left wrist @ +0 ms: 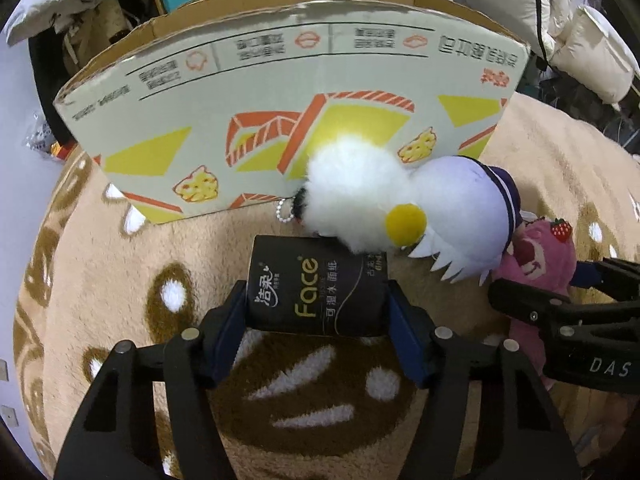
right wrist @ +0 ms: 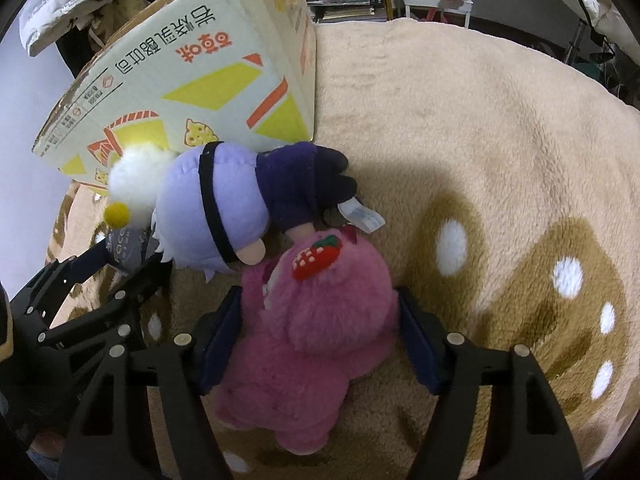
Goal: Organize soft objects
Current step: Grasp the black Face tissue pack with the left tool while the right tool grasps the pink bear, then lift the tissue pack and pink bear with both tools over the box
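Note:
A black tissue pack marked "Face" [left wrist: 316, 292] lies on the beige rug, and my left gripper [left wrist: 316, 312] is shut on its two sides. A pink bear plush with a strawberry [right wrist: 320, 320] lies on the rug between the fingers of my right gripper [right wrist: 318, 312]; the left pad touches it, the right pad stands a little off. A white-and-lilac doll plush with a fluffy white pompom and a yellow ball [left wrist: 440, 208] lies between the pack and the bear, also in the right wrist view [right wrist: 216, 204]. The right gripper [left wrist: 560, 312] shows at the right of the left wrist view.
A large open cardboard box [left wrist: 280, 92] stands on the rug right behind the plushes, also in the right wrist view [right wrist: 192, 68]. The beige rug with brown and white spots [right wrist: 480, 160] stretches right. Clutter, white jackets and a shelf rack lie beyond it.

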